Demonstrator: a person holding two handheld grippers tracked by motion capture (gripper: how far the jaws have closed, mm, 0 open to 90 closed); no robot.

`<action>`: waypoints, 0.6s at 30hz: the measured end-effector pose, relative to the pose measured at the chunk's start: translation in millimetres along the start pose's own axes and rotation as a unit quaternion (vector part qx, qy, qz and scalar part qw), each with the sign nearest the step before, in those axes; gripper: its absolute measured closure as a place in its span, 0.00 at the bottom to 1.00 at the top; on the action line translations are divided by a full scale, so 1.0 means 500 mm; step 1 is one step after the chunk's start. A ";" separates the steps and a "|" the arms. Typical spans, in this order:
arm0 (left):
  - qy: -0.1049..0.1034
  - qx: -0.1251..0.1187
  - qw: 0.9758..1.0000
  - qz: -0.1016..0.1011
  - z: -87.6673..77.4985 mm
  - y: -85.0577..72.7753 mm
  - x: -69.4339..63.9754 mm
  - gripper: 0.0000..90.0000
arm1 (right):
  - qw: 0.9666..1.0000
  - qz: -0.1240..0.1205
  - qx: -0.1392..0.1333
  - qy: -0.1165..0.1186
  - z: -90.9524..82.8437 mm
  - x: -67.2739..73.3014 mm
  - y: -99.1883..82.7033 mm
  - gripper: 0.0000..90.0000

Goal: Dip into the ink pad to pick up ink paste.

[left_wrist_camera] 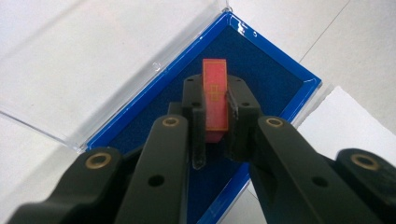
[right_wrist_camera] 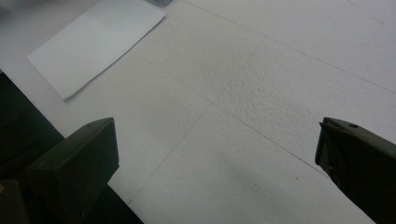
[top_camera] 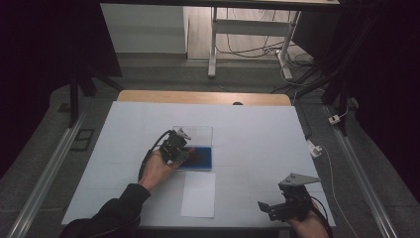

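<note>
A small red block with thin gold markings stands upright between the jaws of my left gripper, which is shut on it. Below the block lies a blue felt pad in a blue-rimmed case, and the case's clear lid is folded open flat beside it. In the high view the left gripper is over the blue case at mid-table. My right gripper hovers near the front right of the table, its jaws wide apart with nothing between them.
A white sheet of paper lies just in front of the case, also seen in the right gripper view. The white tabletop spreads wide around both. Desk legs and cables stand on the floor beyond the far edge.
</note>
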State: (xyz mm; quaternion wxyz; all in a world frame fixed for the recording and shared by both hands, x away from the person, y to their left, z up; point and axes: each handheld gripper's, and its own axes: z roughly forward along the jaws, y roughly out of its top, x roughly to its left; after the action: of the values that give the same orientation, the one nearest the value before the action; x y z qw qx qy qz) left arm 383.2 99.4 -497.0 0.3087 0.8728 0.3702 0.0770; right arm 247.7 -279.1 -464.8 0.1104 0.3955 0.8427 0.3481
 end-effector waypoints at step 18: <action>-0.020 -0.035 0.999 -0.006 -0.055 0.011 0.018 0.88 | 1.000 -0.002 -0.001 0.001 -0.001 0.000 -0.001 0.00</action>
State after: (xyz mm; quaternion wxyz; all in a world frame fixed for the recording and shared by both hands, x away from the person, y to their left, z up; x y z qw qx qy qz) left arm 382.7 115.9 -472.8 0.3470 0.8606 0.3660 0.0711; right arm 247.2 -279.5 -464.6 0.1111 0.3937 0.8430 0.3493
